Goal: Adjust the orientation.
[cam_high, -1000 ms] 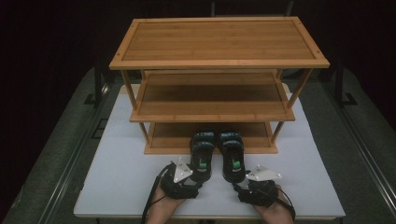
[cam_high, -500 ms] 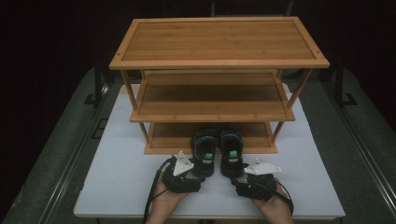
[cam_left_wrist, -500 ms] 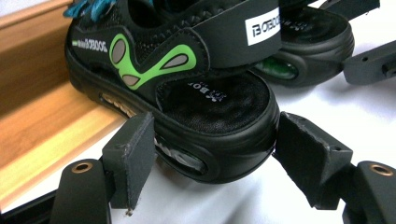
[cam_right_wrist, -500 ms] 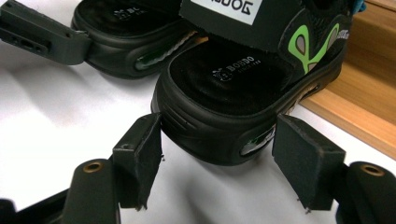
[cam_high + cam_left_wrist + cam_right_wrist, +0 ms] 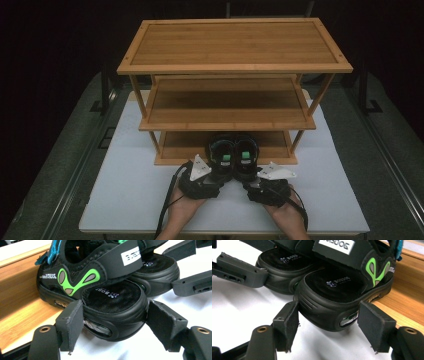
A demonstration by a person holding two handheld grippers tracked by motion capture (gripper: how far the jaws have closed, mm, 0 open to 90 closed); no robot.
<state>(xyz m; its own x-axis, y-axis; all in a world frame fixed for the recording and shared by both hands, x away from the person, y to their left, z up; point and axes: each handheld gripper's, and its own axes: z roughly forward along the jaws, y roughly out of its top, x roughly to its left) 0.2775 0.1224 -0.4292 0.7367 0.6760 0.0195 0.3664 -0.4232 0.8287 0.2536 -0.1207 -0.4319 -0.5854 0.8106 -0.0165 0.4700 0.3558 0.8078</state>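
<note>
Black foam heel of the left sandal [image 5: 112, 297] clamped between the pads of the left gripper [image 5: 113, 320], one pad on each flank, low on the sole. Toe end already over the front lip of the bamboo rack [image 5: 235, 65], on its bottom shelf [image 5: 185, 145]; heel out over the white table [image 5: 125, 200].

For a clean finish on this side:
- Hold the squeeze steady and low on the sole, not on the soft strap.
- Raise the heel only enough to clear the shelf lip, then slide straight in, parallel to the shelf's short edge.
- Watch the headroom under the middle shelf [image 5: 225, 102].

Just beside it, touching or nearly so, the right sandal [image 5: 337, 287], likewise gripped at the heel by the right gripper [image 5: 328, 322]; near pad pressed on the sole, far pad at the sole's edge, contact there judged light.

- Firm up that far pad before pushing, or risk the heel twisting out.
- Move both hands together at one pace, so as not to scrub one sandal against the other.
- Stop once both heels sit past the lip, then open the jaws and back out level.
</note>
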